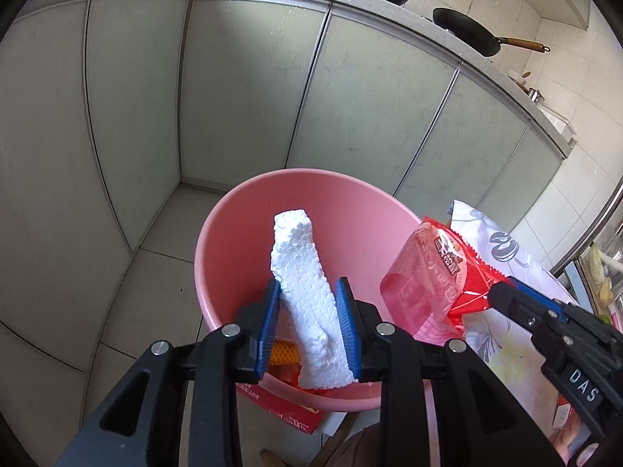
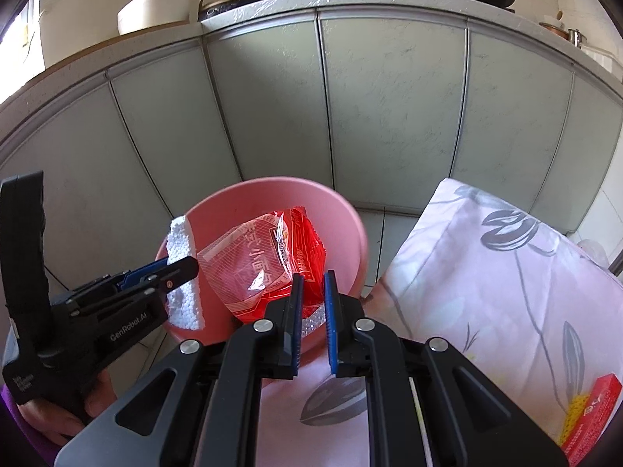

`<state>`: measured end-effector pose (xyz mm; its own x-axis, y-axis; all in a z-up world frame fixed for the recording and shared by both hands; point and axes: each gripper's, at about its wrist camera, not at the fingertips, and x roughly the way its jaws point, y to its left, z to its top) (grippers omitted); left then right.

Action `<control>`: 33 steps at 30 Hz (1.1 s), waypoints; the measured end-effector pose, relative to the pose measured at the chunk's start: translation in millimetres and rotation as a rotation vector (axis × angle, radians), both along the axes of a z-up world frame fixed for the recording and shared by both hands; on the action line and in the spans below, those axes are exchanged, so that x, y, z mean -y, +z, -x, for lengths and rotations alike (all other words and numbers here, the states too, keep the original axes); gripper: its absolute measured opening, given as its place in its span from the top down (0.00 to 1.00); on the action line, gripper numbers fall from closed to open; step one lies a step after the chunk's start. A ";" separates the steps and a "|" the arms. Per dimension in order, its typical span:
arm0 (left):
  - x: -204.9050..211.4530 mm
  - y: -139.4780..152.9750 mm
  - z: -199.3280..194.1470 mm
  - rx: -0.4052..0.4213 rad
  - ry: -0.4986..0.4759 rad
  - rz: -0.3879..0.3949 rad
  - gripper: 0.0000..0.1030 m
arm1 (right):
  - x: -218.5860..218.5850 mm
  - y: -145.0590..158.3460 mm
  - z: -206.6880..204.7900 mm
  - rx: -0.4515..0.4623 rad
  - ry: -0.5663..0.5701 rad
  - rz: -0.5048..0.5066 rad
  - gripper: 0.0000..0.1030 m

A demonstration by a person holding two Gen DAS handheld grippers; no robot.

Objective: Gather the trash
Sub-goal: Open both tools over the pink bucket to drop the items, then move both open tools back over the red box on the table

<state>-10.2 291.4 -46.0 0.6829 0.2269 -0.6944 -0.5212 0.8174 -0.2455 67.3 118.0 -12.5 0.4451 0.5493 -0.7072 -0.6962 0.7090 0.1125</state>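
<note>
A pink basin [image 1: 202,241] stands on the tiled floor in front of the cabinets. Over it, my left gripper [image 1: 307,286] is shut on a long white styrofoam piece [image 1: 300,272], which stands upright between the blue pads. From the right wrist, the same piece [image 2: 183,241] shows at the basin's [image 2: 350,210] left rim, in my left gripper [image 2: 183,266]. My right gripper [image 2: 312,284] is shut on the edge of a red-and-clear plastic wrapper [image 2: 257,268], which hangs over the basin. The left wrist view shows this wrapper [image 1: 428,272] and my right gripper [image 1: 496,295] at the basin's right side.
An orange mesh item [image 1: 284,354] lies inside the basin. A red box [image 1: 288,416] lies on the floor under the basin's near edge. A floral cloth [image 2: 506,272] covers a surface on the right, with a red box [image 2: 595,408] on it. Grey cabinet doors [image 1: 233,97] stand behind, and pans [image 1: 463,31] sit on the counter.
</note>
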 end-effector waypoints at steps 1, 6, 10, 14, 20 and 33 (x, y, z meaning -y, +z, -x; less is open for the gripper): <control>-0.6 -0.4 -1.2 -0.002 0.000 0.003 0.71 | -1.1 -1.7 0.8 -0.001 0.001 0.008 0.89; -1.0 -3.4 -3.3 -0.015 0.007 0.024 0.69 | -4.8 -6.3 1.4 -0.015 0.018 0.024 0.84; 0.7 -3.1 -2.2 -0.011 0.014 0.033 0.69 | -5.1 -5.3 2.1 -0.021 0.026 0.014 0.71; 2.0 -1.0 1.8 0.003 0.017 0.045 0.69 | -0.7 -3.3 3.3 -0.026 0.018 0.002 0.71; 3.3 2.0 7.8 0.019 0.013 0.063 0.69 | 9.4 0.5 10.3 -0.028 0.007 -0.009 0.71; 38.7 8.0 8.4 0.006 -0.061 0.035 0.69 | 52.1 9.1 37.8 -0.018 -0.033 -0.040 0.71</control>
